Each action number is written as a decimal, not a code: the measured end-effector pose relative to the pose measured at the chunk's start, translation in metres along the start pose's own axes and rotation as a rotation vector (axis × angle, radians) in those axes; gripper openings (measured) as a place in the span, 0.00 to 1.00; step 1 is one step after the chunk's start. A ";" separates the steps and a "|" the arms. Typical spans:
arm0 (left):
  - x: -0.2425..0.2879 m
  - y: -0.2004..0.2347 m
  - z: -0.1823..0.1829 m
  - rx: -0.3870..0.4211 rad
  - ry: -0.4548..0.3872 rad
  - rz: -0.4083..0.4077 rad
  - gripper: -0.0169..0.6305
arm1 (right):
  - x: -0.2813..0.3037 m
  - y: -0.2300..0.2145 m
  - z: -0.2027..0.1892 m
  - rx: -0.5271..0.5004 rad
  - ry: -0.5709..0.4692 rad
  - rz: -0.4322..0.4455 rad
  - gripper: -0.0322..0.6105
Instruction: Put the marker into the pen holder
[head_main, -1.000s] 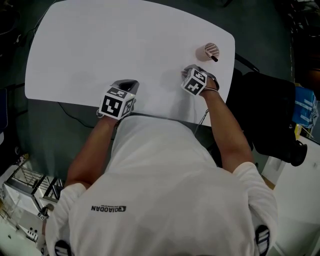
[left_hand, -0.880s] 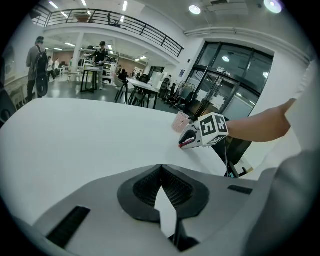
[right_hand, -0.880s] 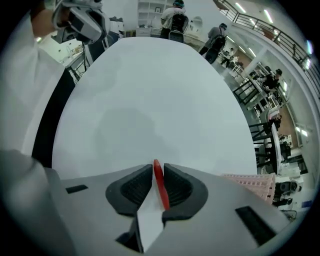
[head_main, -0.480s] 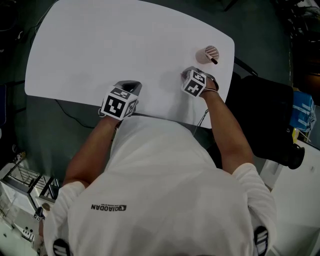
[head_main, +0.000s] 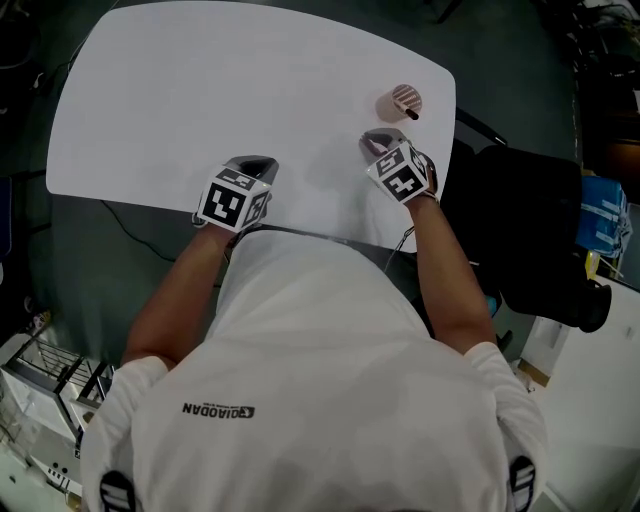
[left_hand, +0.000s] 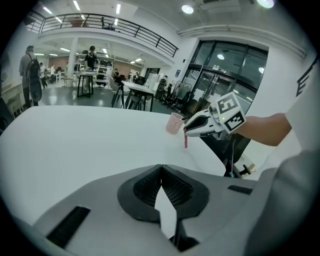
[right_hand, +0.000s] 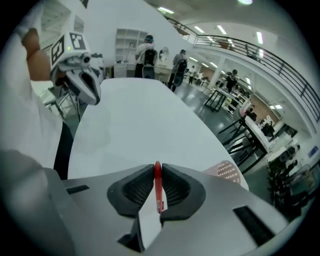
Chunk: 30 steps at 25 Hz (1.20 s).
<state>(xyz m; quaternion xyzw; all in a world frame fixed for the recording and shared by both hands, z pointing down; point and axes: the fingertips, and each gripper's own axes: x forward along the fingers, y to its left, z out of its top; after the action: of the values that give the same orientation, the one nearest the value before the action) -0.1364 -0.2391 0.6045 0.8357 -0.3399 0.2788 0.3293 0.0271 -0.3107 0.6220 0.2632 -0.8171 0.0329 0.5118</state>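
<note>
Probably light, stiff and slick, the red marker (right_hand: 158, 190) suits its present pinch across the barrel, clamped in the fingers of the right gripper (right_hand: 157, 169) near the mesh pen holder (right_hand: 227, 171), while the left gripper (left_hand: 161, 170) rests closed and empty over the white counter (head_main: 200, 90) in a bright open hall.

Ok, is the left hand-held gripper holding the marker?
No, the left hand-held gripper is shut on nothing; the red marker is clamped in the right hand-held gripper.
</note>
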 end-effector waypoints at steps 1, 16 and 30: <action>0.001 -0.003 0.003 -0.001 -0.004 0.005 0.07 | -0.008 -0.002 0.000 0.053 -0.033 -0.008 0.15; 0.010 -0.081 0.025 0.027 -0.042 0.058 0.07 | -0.131 -0.086 -0.047 0.873 -0.562 -0.010 0.15; -0.010 -0.081 0.021 -0.049 -0.103 0.156 0.07 | -0.179 -0.215 -0.042 0.948 -0.741 -0.235 0.15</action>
<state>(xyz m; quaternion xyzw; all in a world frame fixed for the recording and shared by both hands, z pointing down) -0.0767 -0.2063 0.5551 0.8115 -0.4273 0.2518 0.3089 0.2217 -0.4109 0.4431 0.5444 -0.8027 0.2426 0.0210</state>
